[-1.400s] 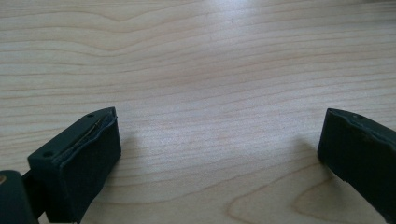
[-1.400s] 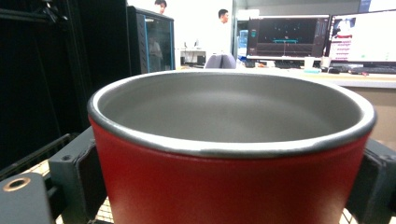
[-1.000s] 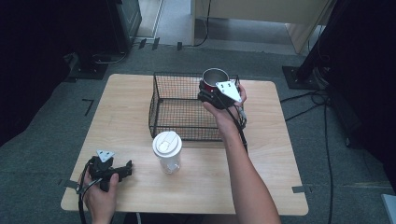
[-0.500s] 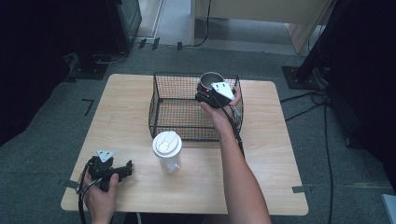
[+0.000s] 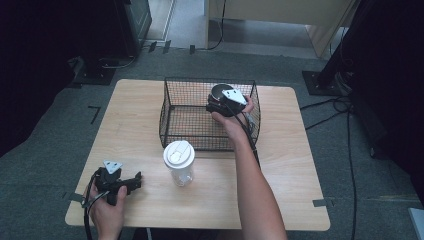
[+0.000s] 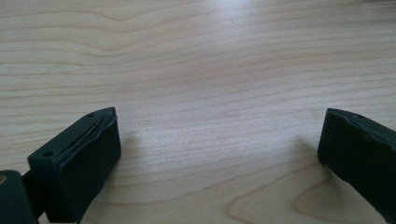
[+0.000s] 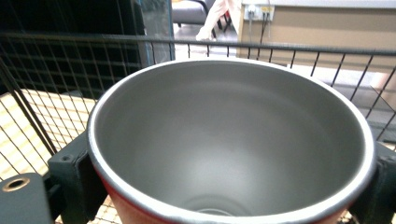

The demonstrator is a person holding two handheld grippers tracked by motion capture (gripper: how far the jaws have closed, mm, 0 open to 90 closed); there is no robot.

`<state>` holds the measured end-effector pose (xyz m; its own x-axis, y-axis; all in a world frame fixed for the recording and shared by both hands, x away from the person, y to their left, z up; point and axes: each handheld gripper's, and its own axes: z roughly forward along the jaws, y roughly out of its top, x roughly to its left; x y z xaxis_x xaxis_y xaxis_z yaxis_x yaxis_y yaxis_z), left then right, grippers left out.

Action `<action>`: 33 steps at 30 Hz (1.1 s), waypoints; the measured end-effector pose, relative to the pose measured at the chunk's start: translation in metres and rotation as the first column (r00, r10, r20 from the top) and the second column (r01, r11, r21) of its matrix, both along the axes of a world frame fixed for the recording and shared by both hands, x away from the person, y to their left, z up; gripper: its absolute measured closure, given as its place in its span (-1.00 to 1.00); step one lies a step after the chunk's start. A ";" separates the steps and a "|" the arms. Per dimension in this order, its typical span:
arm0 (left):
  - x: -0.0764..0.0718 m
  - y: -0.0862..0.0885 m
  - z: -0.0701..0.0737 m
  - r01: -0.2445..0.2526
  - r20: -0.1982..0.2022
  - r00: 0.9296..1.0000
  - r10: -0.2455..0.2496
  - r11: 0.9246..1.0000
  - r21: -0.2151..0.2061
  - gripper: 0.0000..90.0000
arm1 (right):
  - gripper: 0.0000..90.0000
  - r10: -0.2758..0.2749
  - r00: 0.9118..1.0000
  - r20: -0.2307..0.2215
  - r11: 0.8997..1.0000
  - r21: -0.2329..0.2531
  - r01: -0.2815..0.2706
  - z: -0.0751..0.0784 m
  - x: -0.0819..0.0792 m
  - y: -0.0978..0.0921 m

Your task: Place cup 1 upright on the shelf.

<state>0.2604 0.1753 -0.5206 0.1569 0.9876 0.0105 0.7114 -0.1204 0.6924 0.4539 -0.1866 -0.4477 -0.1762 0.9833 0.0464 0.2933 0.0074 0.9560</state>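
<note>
A red metal cup [image 7: 224, 149] with a steel inside sits between the jaws of my right gripper [image 5: 220, 100], which is shut on it inside the black wire basket [image 5: 170, 112] at its far right corner. In the high view the cup's rim [image 5: 218, 90] peeks out beyond the gripper's grey plate. My left gripper [image 5: 131, 182] rests low over the table's near left corner, jaws wide open with bare wood [image 6: 210, 116] between them. A clear tumbler with a white lid [image 5: 179, 161] stands upright just in front of the basket.
The wooden table [image 5: 300, 165] has free room on its left half and right of the basket. The basket's wire walls [image 7: 56, 70] close in around the cup. Cables trail over the grey floor [image 5: 345, 110] to the right.
My right gripper has carried the cup leftward and down, from the basket's right rim into its far right corner. The left gripper has stayed put.
</note>
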 end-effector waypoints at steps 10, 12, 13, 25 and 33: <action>0.000 0.000 0.000 0.000 0.000 1.000 0.000 1.000 0.000 -1.00 | -0.85 -0.033 0.998 -0.051 0.999 -0.015 0.032 -0.004 0.002 -0.001; 0.000 0.000 0.000 0.000 0.000 1.000 0.000 1.000 0.000 -1.00 | -0.85 -0.034 0.998 -0.054 0.999 -0.015 0.034 -0.004 0.003 -0.001; 0.000 0.000 0.000 0.000 0.000 1.000 0.000 1.000 0.000 -1.00 | -0.85 -0.041 0.997 -0.062 0.999 -0.018 0.040 -0.004 0.003 -0.001; 0.000 0.000 0.000 0.000 0.000 1.000 0.000 1.000 0.000 -1.00 | -0.86 -0.060 0.995 -0.085 0.998 -0.008 0.060 -0.004 0.004 -0.002; 0.000 0.000 0.000 0.000 0.000 1.000 0.000 1.000 0.001 -1.00 | -1.00 -0.050 0.997 -0.052 0.998 0.021 0.051 0.002 0.001 -0.001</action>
<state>0.2604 0.1754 -0.5206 0.1572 0.9875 0.0115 0.7114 -0.1213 0.6922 0.4550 -0.1875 -0.4461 -0.1236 0.9894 0.0758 0.3411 -0.0294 0.9396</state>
